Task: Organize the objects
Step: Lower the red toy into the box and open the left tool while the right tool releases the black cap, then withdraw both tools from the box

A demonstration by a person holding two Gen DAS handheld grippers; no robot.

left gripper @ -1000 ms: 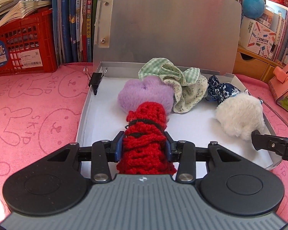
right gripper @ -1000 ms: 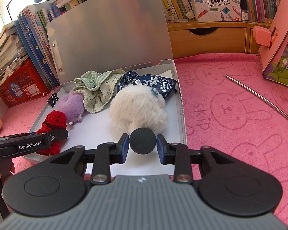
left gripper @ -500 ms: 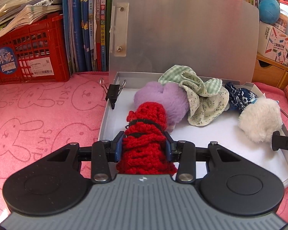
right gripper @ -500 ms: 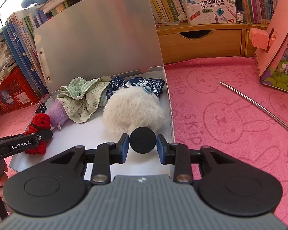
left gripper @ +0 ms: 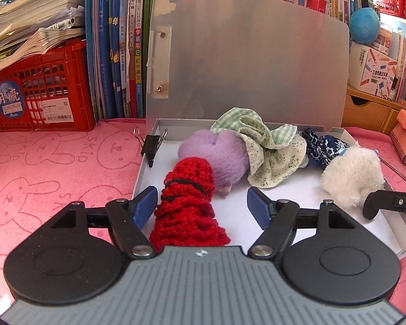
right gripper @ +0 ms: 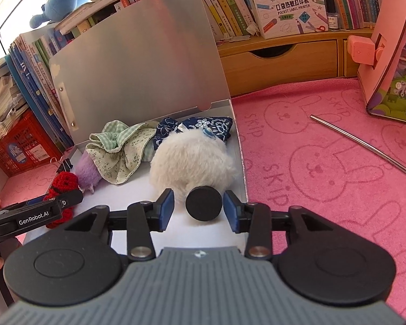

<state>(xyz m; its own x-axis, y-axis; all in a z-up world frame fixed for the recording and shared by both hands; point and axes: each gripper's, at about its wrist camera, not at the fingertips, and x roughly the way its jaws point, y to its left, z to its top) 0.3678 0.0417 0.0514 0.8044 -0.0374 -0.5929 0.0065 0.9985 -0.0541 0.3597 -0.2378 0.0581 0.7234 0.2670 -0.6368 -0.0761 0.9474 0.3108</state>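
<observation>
An open silver tin box (left gripper: 403,233) with its lid (left gripper: 251,73) raised holds soft hair accessories. A red crocheted piece (left gripper: 186,203) lies at the box's front left, between the fingers of my left gripper (left gripper: 201,205). The jaws are opening and the pads stand off it. Behind it are a purple fluffy piece (left gripper: 216,154), a green checked scrunchie (left gripper: 268,146), a navy floral one (left gripper: 322,149) and a white fluffy ball (left gripper: 352,178). My right gripper (right gripper: 199,210) is opening around a black round disc (right gripper: 203,207) in front of the white ball (right gripper: 189,159), with gaps on both sides.
A black binder clip (left gripper: 150,146) grips the box's left wall. A red crate (left gripper: 38,89) and upright books stand behind on the left. On the pink rabbit mat (right gripper: 311,168) to the right lie a metal rod (right gripper: 365,146) and a pink stand (right gripper: 392,54).
Both pairs of jaws have spread apart. The left pads have come off the red crocheted piece, and the right pads off the black disc. Both cameras have tilted slightly.
</observation>
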